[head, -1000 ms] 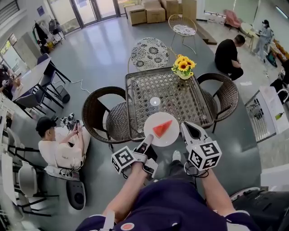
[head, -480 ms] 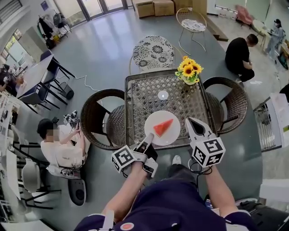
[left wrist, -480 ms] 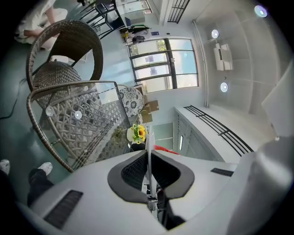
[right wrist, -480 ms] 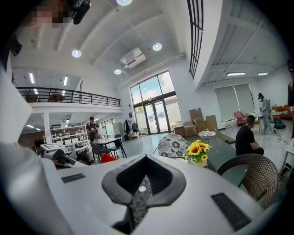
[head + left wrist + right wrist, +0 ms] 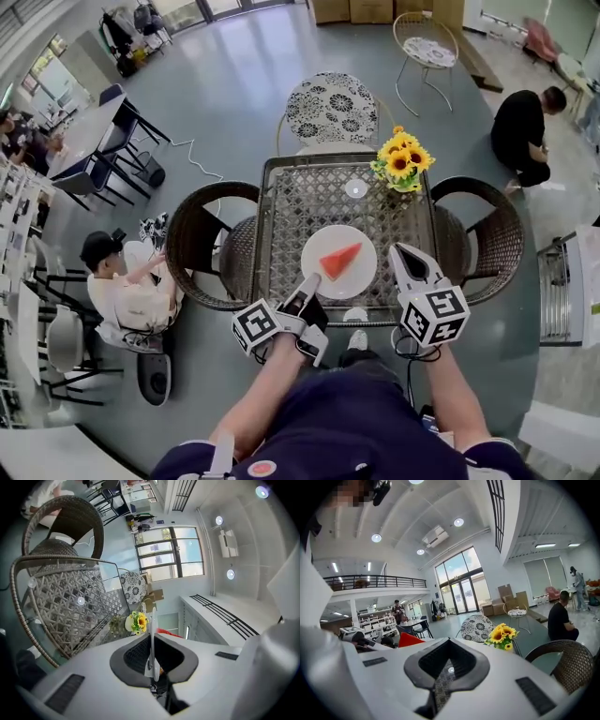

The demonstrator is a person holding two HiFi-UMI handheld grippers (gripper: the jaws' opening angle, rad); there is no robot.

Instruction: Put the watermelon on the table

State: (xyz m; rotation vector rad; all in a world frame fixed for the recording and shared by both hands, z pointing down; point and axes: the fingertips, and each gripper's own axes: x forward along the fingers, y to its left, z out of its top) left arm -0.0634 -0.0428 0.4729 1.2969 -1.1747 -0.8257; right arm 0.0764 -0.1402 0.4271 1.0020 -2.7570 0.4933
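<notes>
Since a second ago the plate [image 5: 354, 279] bearing the watermelon slice [image 5: 339, 260] has moved further onto the table [image 5: 305, 197], its near rim pinched by the left tongs [image 5: 308, 281], while the right tongs [image 5: 405, 251], pressed together and empty, are just right of it.

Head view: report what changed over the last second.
The left gripper, clamped on the near rim of the round white plate, carried it and its red watermelon wedge slightly farther over the glass-topped lattice table. Grip unchanged; right gripper stays beside the plate.
</notes>
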